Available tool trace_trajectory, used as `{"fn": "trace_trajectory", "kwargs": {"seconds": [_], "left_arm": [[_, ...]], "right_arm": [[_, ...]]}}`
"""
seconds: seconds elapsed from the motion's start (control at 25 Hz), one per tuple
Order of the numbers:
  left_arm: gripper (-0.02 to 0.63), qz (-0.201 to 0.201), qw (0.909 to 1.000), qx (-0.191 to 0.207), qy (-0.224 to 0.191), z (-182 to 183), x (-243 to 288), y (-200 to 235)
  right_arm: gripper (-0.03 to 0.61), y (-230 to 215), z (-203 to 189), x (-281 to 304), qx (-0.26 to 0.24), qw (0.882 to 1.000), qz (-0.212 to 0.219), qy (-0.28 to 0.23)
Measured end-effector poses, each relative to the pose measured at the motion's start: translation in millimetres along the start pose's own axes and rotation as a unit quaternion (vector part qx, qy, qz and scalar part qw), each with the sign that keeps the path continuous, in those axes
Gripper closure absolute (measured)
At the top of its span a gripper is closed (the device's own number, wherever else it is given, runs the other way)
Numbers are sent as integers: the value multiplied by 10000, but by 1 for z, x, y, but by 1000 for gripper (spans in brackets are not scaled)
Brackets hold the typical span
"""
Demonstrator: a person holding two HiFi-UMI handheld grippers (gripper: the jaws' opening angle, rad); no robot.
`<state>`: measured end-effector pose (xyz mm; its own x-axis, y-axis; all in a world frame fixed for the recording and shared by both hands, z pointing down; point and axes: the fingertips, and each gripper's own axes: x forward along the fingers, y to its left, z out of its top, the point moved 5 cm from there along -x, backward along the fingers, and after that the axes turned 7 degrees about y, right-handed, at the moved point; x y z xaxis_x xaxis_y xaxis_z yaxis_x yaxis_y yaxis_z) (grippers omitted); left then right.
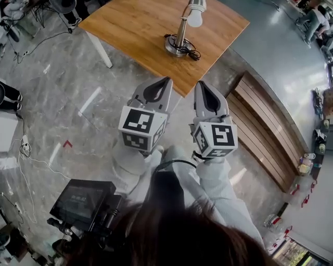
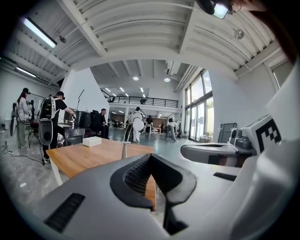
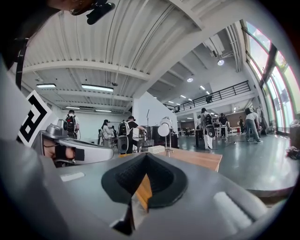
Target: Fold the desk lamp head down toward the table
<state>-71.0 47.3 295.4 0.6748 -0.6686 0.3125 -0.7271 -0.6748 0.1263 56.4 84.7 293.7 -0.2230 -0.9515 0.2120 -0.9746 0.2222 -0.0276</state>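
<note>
The desk lamp (image 1: 180,36) stands upright on the wooden table (image 1: 135,26), with its round base near the table's near corner and a dark cord coiled by it. Its white head (image 1: 195,15) is raised. My left gripper (image 1: 164,81) and right gripper (image 1: 201,84) hover side by side over the floor, just short of the table corner, both shut and empty. In the left gripper view the lamp (image 2: 136,124) rises beyond the shut left gripper (image 2: 151,157). In the right gripper view the lamp (image 3: 164,130) stands on the table (image 3: 201,158) ahead of the right gripper (image 3: 146,157).
A white box (image 2: 92,141) lies on the far part of the table. Wooden steps (image 1: 265,130) run along the right. Cables (image 1: 23,150) trail over the grey floor at the left, and a dark device (image 1: 83,200) sits near the person's feet. Several people stand in the hall beyond.
</note>
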Motion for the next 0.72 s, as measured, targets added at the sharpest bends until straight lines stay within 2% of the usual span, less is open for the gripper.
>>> {"fn": "trace_trajectory", "kwargs": {"seconds": [0.32,0.52,0.72], "left_arm": [[611,93,9994,-158,306,6,121,54],[611,270,9982,-315,423,27,195,92],[611,461,9958,-564,552,37,252,121]], "right_arm": [[577,-91,-7,108,253,9995,45,207],[577,-153,7,181,369,9980,401,307],[577,-190,25,244,307,9952,851,373]]}}
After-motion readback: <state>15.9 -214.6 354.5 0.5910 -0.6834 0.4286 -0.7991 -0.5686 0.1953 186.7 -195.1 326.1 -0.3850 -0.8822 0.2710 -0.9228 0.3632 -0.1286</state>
